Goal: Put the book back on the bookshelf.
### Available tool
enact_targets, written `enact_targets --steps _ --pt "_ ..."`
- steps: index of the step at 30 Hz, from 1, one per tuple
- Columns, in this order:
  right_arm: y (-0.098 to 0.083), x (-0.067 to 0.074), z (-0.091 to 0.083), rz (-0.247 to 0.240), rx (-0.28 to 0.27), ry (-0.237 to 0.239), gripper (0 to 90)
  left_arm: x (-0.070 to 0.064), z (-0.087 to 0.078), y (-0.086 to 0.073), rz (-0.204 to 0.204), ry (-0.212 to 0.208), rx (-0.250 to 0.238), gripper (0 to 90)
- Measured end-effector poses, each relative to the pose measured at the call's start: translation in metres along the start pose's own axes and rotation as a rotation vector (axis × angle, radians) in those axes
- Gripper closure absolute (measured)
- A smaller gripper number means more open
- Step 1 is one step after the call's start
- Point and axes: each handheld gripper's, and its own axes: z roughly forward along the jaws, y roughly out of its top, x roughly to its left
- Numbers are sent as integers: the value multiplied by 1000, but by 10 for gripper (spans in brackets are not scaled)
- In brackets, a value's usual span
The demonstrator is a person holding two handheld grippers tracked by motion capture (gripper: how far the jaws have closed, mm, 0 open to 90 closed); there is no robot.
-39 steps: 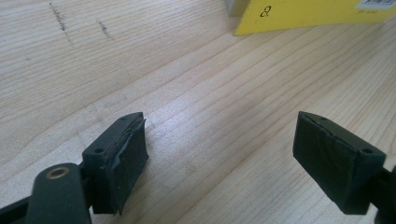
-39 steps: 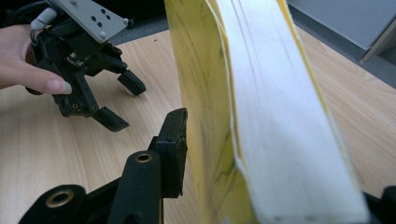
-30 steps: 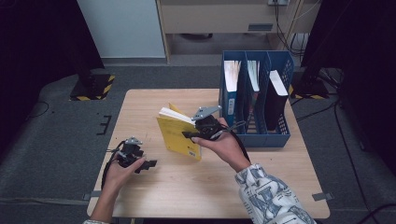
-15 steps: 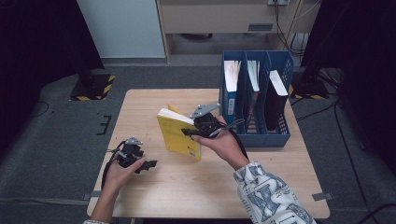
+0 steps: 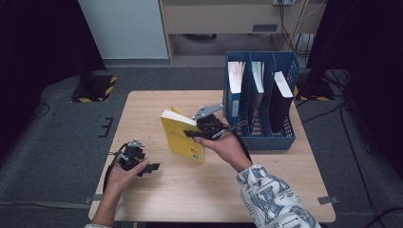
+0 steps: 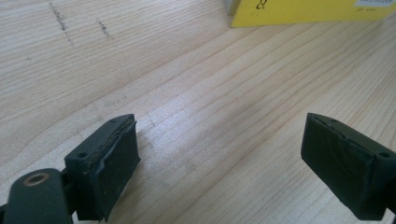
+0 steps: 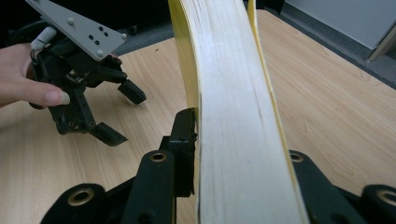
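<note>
A yellow paperback (image 5: 180, 137) stands upright on the wooden table (image 5: 157, 102), tilted slightly. My right gripper (image 5: 188, 134) is shut on it from the right, its jaws having just closed on the covers. In the right gripper view the book's page edge (image 7: 233, 116) runs up between the jaws of my right gripper (image 7: 238, 144). My left gripper (image 5: 148, 169) rests low at the table's front left, open with nothing in it, and its jaws have just widened a little. The left gripper view has my left gripper (image 6: 219, 154) over bare wood, with the book's lower corner (image 6: 303, 11) ahead.
A blue file rack (image 5: 259, 141) stands right of the book, holding a white-edged book (image 5: 236, 76) and a black one (image 5: 280, 97). The right gripper view also shows my left gripper (image 7: 122, 114) in a hand (image 7: 23, 74).
</note>
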Motion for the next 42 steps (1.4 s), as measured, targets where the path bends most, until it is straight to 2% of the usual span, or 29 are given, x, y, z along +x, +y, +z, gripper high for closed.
enact_targets --steps 16,18,22,23,25,29,31,42 --pt "0 -5 0 37 -4 -9 747 0 0 0 0 3 -2 102" --pt "0 -6 0 66 -8 -19 750 1 0 -1 -1 3 -1 101" --pt "2 -10 -1 118 -17 -9 752 2 -1 -1 -7 8 -4 96" --pt "2 -10 -1 118 -17 -9 752 2 -1 -1 -7 8 -4 96" --pt "5 -10 -7 159 -28 9 752 3 -1 -2 -7 9 2 96" --pt "8 -9 -14 177 -46 23 752 3 -2 -2 -7 10 1 96" --pt "11 -7 -27 200 -56 39 752 3 -2 -2 -4 13 4 96" --pt "-2 -5 -56 191 -67 16 752 6 -2 -3 -15 29 -6 76"
